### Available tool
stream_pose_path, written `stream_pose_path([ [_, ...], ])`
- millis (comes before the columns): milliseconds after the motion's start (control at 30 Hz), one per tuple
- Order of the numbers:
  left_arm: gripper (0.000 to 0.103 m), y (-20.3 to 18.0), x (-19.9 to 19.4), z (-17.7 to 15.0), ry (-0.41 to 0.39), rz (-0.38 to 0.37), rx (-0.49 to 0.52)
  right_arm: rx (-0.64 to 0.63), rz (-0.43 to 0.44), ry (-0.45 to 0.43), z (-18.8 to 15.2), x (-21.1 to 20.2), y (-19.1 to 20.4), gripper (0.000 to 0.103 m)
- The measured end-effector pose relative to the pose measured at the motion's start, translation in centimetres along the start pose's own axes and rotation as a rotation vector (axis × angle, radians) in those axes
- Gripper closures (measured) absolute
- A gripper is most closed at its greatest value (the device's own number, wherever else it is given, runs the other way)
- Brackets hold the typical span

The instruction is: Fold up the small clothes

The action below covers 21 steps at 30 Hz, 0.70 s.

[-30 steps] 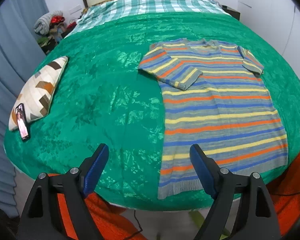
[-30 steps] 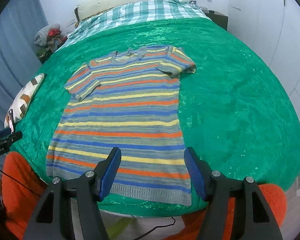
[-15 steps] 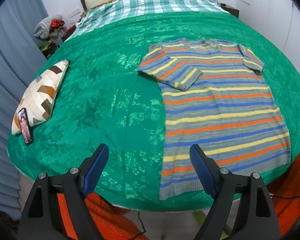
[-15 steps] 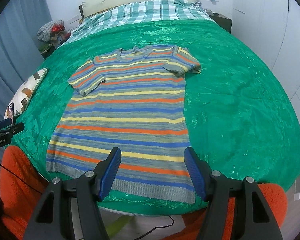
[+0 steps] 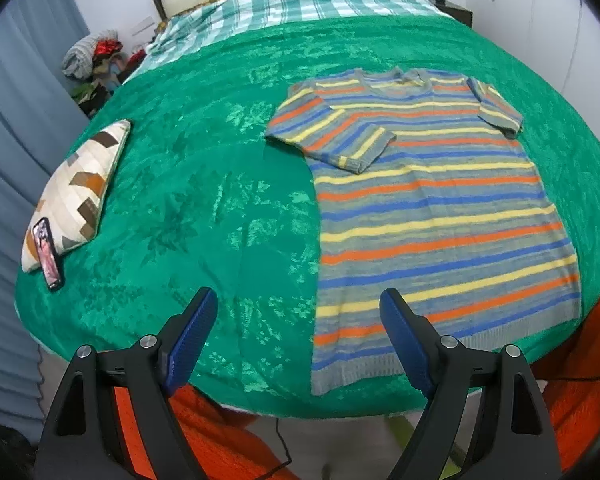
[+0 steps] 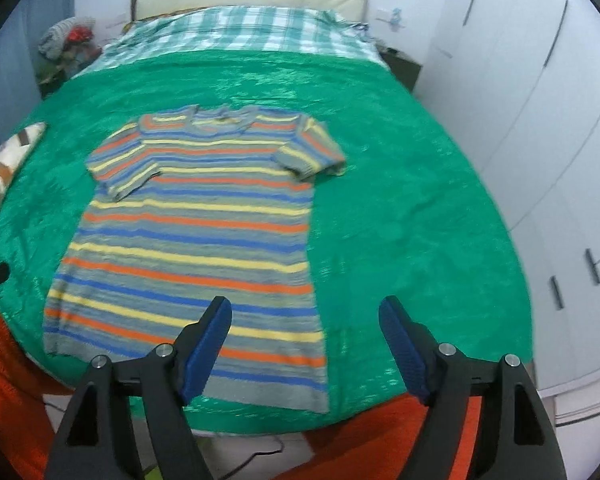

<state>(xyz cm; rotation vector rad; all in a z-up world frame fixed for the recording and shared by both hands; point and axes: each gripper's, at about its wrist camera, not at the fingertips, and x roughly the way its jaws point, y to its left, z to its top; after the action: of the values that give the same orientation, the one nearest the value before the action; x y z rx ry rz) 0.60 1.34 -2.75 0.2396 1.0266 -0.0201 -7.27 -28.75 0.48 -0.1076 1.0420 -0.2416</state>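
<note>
Fingers of the left gripper (image 5: 296,336) stand wide and empty; the right gripper (image 6: 305,344) is opening, nothing between. Beyond them, the striped shirt (image 5: 428,216) lies flat on the green bedspread (image 5: 188,184), both sleeves turned inward, body not yet folded.

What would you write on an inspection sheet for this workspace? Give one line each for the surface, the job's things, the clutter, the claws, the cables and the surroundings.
Surface: bed with a green cover, checked sheet at the far end.
Job's things: striped top lying flat, front up, both sleeves turned in, hem at the near edge.
Clutter: patterned cushion with a phone leaning on it.
Claws: left claw open, nothing between its jaws; right claw opening, also holding nothing, above the hem.
Cables: thin black cable on the floor below the bed edge.
Surroundings: white wardrobe doors, blue curtain, heap of clothes beside the bed.
</note>
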Motion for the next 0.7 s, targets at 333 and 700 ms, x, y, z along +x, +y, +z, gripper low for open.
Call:
stream_pose_path([
  [333,0.018,-0.9,0.2,0.0,0.01,0.001,0.027,0.013,-0.093,-0.007,0.6,-0.8,-1.7,0.027],
  [700,0.018,-1.0,0.7,-0.2,0.027,0.003,0.032,0.024,-0.133,-0.007,0.9,-1.0,-2.6,0.027],
])
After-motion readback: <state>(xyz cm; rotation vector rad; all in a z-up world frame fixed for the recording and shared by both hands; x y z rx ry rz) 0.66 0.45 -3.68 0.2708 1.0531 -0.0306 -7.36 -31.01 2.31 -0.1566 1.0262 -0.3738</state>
